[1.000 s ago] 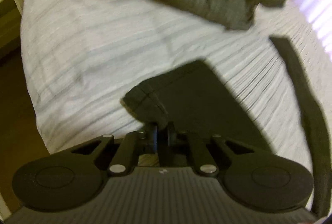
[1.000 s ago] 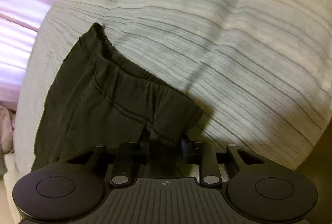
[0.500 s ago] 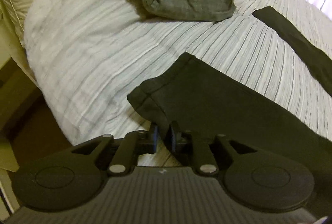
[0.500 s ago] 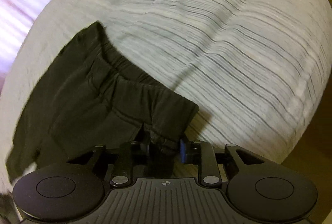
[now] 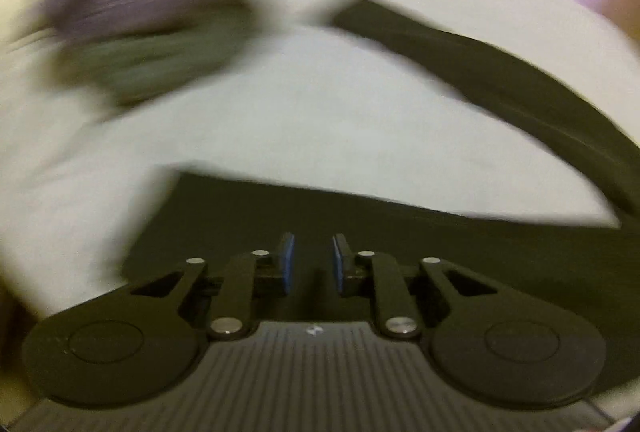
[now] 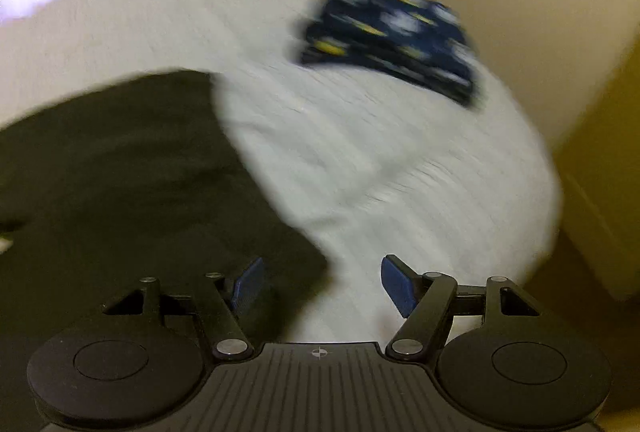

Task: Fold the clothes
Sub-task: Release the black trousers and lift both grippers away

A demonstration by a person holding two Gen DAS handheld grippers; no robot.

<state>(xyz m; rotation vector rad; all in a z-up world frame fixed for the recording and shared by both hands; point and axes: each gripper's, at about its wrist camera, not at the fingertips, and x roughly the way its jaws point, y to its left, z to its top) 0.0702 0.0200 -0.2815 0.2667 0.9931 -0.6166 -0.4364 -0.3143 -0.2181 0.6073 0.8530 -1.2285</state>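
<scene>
Dark trousers (image 5: 360, 216) lie spread on the white striped bed (image 5: 320, 120). One leg runs just ahead of my left gripper (image 5: 313, 264); the other leg (image 5: 500, 80) arcs away at the right. The left jaws stand a narrow gap apart and are closing, with nothing pinched between the blue pads (image 5: 286, 264). In the right wrist view the trousers (image 6: 140, 172) fill the left side. My right gripper (image 6: 324, 284) hangs over their edge, its jaws wide and still opening, empty. Both views are blurred by motion.
A heap of purple and green clothes (image 5: 140, 24) sits at the far left of the bed. A folded navy patterned garment (image 6: 392, 40) lies near the far edge. A cream wall (image 6: 540, 32) and the bed's edge (image 6: 548, 216) are at the right.
Both grippers have let go of the trousers' corners and their jaws have parted, the right one widely. Both have lifted and rolled, swinging the views across the bed.
</scene>
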